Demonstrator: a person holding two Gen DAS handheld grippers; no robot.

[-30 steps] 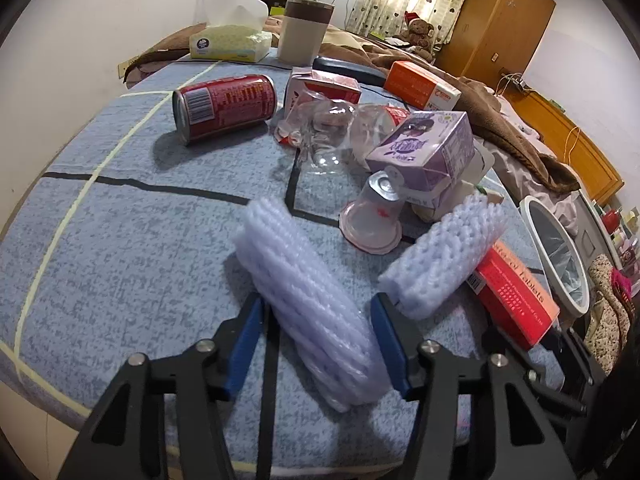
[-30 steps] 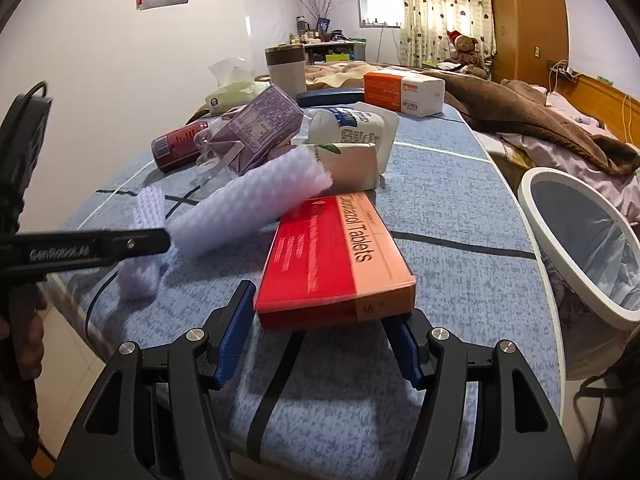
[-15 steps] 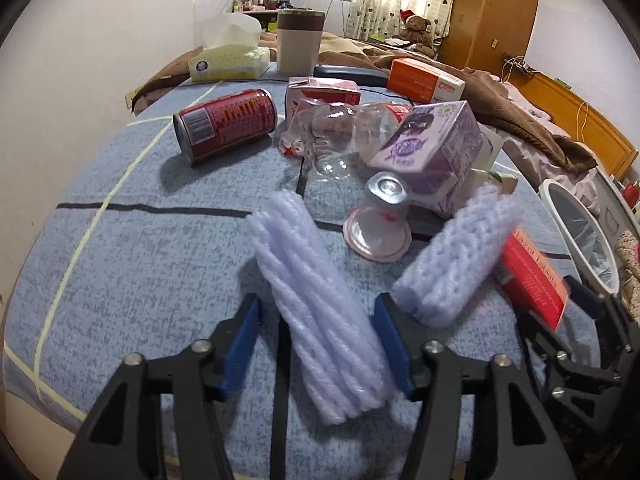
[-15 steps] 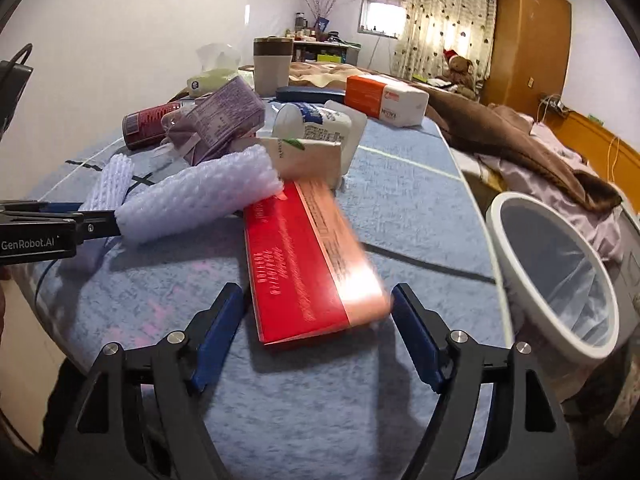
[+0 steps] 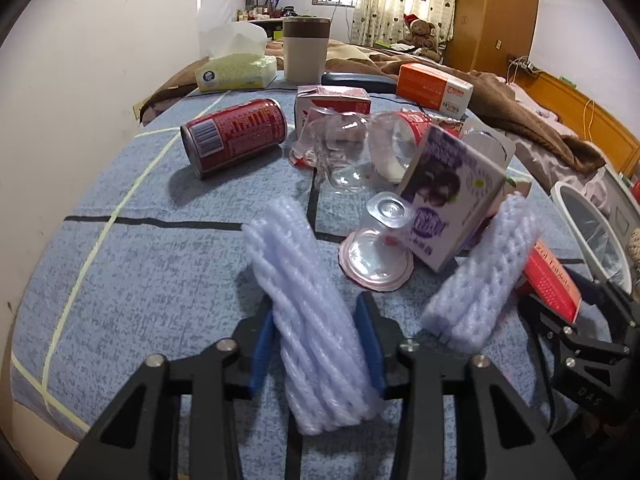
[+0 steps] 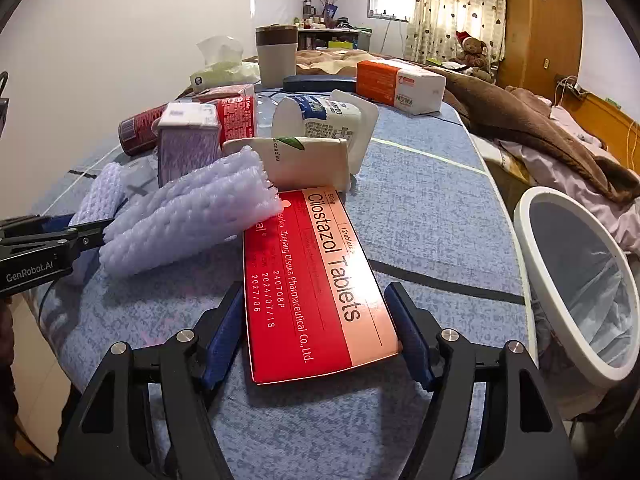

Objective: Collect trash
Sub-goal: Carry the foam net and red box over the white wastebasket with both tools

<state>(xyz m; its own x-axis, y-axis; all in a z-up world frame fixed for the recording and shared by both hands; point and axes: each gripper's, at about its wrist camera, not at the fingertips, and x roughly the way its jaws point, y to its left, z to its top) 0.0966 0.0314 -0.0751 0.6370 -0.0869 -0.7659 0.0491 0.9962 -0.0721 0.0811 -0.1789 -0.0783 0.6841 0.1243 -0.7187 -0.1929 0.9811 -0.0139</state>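
Note:
My left gripper is shut on a white foam net sleeve that lies on the blue cloth; its pads press both sides. A second foam sleeve lies to the right, also in the right wrist view. My right gripper has its jaws around a red Cilostazol tablets box, pads at its edges, the box tilted up. A white-rimmed trash bin with a liner stands at the right, below the table edge.
On the table lie a red can, crushed clear plastic cups, a purple carton, a clear cup, a white yoghurt pot, a tissue pack, a mug, an orange box.
My left gripper has closed on the foam sleeve. My right gripper has moved in around the red box and narrowed onto it, and the box has tilted up.

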